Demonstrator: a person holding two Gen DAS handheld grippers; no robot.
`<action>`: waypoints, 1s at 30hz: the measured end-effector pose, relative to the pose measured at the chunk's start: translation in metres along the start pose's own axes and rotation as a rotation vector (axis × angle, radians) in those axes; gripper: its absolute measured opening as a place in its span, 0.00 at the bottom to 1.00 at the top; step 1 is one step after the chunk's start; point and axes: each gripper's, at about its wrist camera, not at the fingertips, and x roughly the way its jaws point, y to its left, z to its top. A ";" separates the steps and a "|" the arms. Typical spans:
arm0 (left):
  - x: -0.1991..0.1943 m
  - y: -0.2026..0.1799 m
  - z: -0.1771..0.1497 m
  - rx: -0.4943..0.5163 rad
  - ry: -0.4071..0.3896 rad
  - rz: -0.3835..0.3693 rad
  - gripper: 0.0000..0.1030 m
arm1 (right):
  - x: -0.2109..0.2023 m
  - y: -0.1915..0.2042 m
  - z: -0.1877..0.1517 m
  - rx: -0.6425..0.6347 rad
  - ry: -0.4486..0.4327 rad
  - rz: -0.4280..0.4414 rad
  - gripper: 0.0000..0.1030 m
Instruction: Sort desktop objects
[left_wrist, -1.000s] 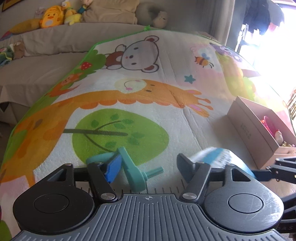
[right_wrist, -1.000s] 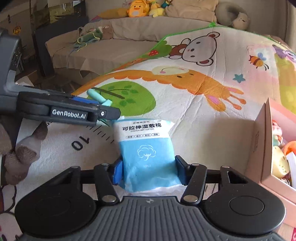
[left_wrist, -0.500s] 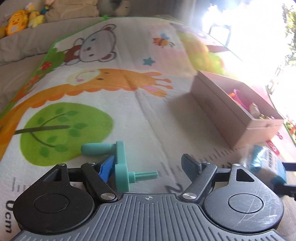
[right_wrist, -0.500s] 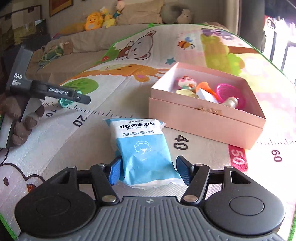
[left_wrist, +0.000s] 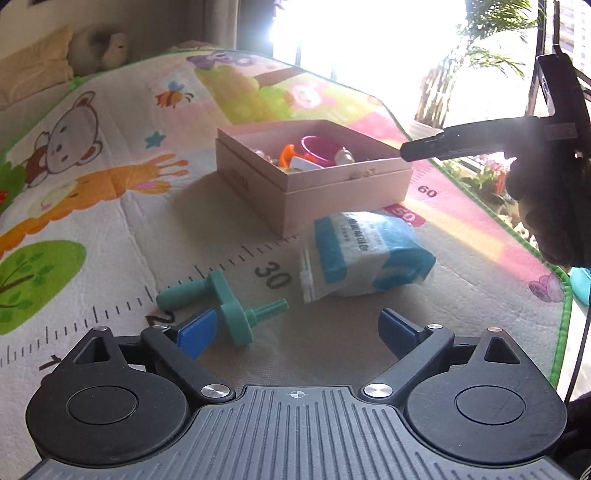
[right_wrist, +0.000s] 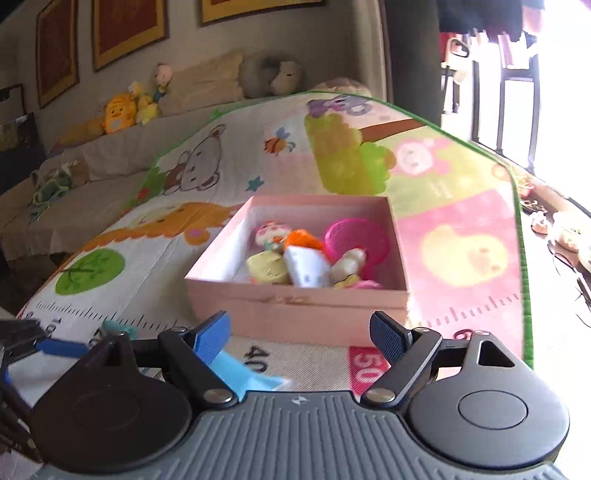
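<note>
The pink box (left_wrist: 314, 184) sits open on the cartoon play mat (left_wrist: 110, 192), well past the printed ruler strip, with small toys inside — an orange piece, a magenta cup (left_wrist: 317, 146) and pale figures. In the left wrist view the left gripper (left_wrist: 295, 328) has just been opening and its jaws now stand wide. The teal plastic toy (left_wrist: 225, 301) lies on the mat just in front of the left blue pad (left_wrist: 195, 330), touching or nearly touching it, not clamped. The blue-and-white wipes packet (left_wrist: 365, 254) lies on its side between this gripper and the box, clear of both pads. The right gripper's arm reaches in from the right, above the box's near corner.

In the right wrist view the right gripper (right_wrist: 301, 334) has also just been opening — its jaws stand wide with nothing pressed between them. A corner of the wipes packet (right_wrist: 240, 373) shows low behind the left finger (right_wrist: 210, 338). The box (right_wrist: 295, 306) lies straight ahead, just beyond the fingertips.
</note>
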 end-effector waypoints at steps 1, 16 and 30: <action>0.001 0.002 0.001 -0.010 0.000 0.019 0.96 | 0.009 -0.010 0.006 0.031 0.009 -0.035 0.70; 0.009 0.027 -0.003 -0.121 0.036 0.087 0.97 | 0.067 0.001 0.023 0.108 0.098 0.090 0.49; 0.007 -0.022 0.003 0.022 -0.006 -0.163 0.98 | 0.024 0.049 -0.026 -0.067 0.180 0.277 0.74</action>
